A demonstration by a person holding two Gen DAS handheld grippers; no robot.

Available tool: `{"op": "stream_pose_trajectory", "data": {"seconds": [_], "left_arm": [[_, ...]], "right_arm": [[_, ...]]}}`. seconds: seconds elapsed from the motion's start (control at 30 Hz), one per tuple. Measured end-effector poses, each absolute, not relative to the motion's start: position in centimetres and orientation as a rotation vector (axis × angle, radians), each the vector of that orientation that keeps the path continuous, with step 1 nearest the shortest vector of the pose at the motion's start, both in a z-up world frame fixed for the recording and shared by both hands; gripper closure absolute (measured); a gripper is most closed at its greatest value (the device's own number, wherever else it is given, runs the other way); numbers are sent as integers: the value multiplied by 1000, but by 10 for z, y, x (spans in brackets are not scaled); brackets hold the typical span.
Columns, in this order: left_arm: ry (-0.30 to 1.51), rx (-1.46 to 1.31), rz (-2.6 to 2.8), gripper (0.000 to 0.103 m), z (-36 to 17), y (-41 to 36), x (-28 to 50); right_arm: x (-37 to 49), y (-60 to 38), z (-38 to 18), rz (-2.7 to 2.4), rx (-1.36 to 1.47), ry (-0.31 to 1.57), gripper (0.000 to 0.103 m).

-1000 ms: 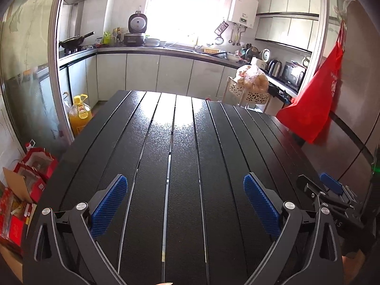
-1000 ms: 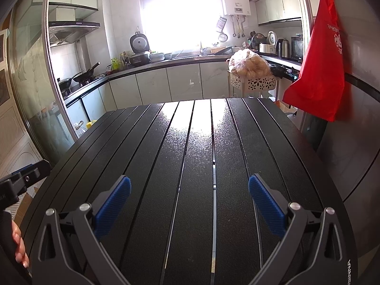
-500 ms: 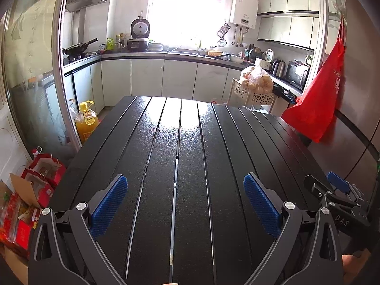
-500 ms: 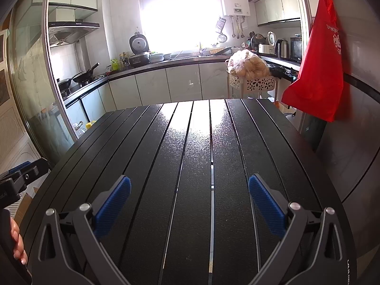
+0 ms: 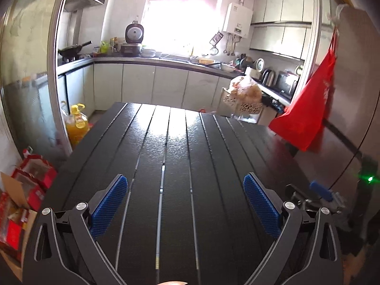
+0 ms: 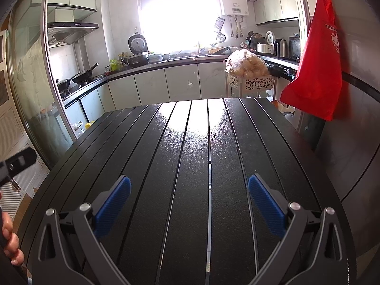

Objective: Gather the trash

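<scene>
Grippers first: the left gripper (image 5: 185,204) and the right gripper (image 6: 189,204) both stand wide, blue pads well apart, holding nothing, each low over the black slatted table (image 5: 175,147).

Trash, the task's own thing, is not to be found on the tabletop in either view. The only candidates sit at the lower left of the left wrist view: red boxes (image 5: 35,173) beside an open carton on the floor (whether these are waste I cannot tell).

Judgement on the step in hand: it is a search. Sweep both cameras slowly past the table edges toward the floor, keep the jaws wide, and settle on one item before descending.

Writing: white print on the red bag (image 6: 318,54) at upper right is too blurred to read. The wall heater (image 6: 234,0) shows no legible brand.
</scene>
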State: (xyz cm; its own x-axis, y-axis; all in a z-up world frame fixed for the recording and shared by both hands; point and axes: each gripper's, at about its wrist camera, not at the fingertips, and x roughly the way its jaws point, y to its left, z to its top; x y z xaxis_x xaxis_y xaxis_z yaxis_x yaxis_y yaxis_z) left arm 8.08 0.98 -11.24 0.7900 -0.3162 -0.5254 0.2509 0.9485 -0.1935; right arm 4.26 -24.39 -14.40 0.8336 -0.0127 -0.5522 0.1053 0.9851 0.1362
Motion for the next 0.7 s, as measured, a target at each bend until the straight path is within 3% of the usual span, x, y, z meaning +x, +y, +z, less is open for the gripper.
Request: {"op": "stream_pose_trajectory", "data": {"seconds": [0.7], "left_arm": [[584, -31, -212, 8, -128, 1, 83]], "right_arm": [[44, -243, -151, -84, 160, 597, 3]]}}
